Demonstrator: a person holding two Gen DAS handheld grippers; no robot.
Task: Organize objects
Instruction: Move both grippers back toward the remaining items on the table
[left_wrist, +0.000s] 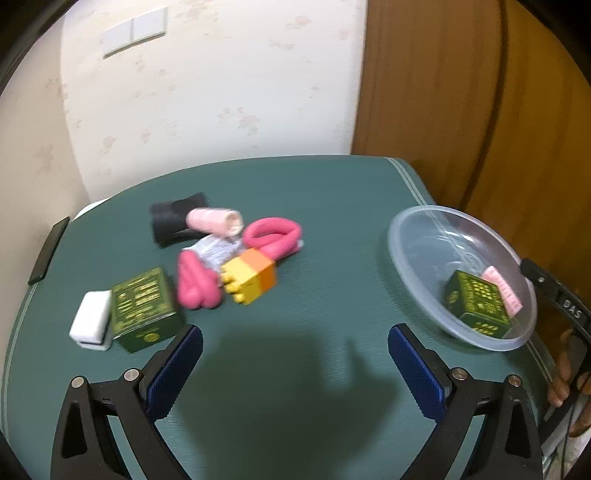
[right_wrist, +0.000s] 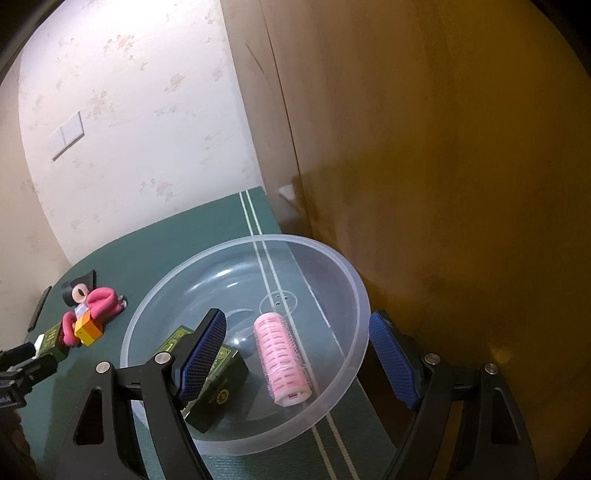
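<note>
A clear plastic bowl (left_wrist: 417, 258) (right_wrist: 354, 291) sits at the right of the green mat. It holds a green box (left_wrist: 476, 306) (right_wrist: 218, 391) and a pink hair roller (left_wrist: 502, 291) (right_wrist: 282, 358). My right gripper (right_wrist: 295, 354) is open and empty above the bowl. My left gripper (left_wrist: 295, 354) is open and empty over bare mat. A pile lies ahead of it: a second green box (left_wrist: 144, 310), a white block (left_wrist: 90, 325), a yellow-orange toy brick (left_wrist: 251, 280), pink foam curlers (left_wrist: 273, 236), a pale pink roller (left_wrist: 214, 221) and a black item (left_wrist: 173, 218).
A dark phone (left_wrist: 50, 249) lies at the mat's left edge. A wooden door (right_wrist: 443, 184) stands close on the right, and a papered wall (left_wrist: 221, 92) rises behind the table. The left gripper also shows in the right wrist view (right_wrist: 22, 365).
</note>
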